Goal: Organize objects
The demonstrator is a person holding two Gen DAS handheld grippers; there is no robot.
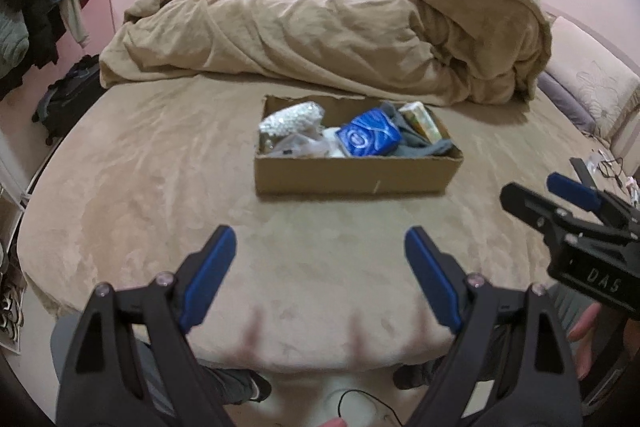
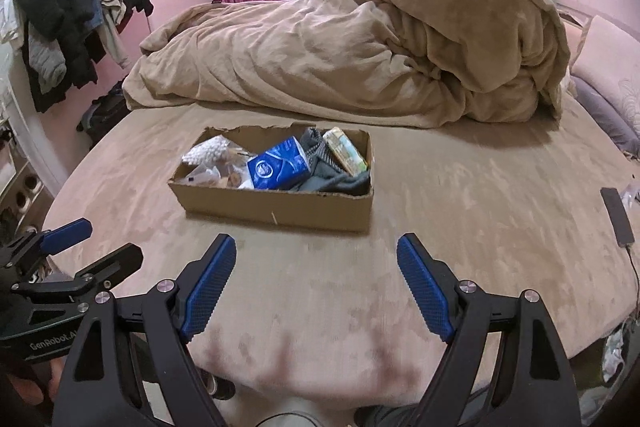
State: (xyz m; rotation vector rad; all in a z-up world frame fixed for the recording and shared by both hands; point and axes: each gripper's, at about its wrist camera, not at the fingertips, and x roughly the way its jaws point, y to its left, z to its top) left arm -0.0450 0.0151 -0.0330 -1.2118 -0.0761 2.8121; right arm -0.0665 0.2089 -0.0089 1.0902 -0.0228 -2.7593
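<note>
Both the left gripper (image 1: 320, 279) and right gripper (image 2: 316, 283) hang spread and empty near the bed's front edge, while the shallow brown cardboard box (image 1: 352, 177) mid-bed already holds everything, suggesting little remains

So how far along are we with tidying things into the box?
Looks mostly done: the cardboard box already holds a blue packet, grey cloth and small bags. Nothing is in hand; the left gripper and right gripper are both open and empty. A dark phone lies on the bed, possibly left.
</note>
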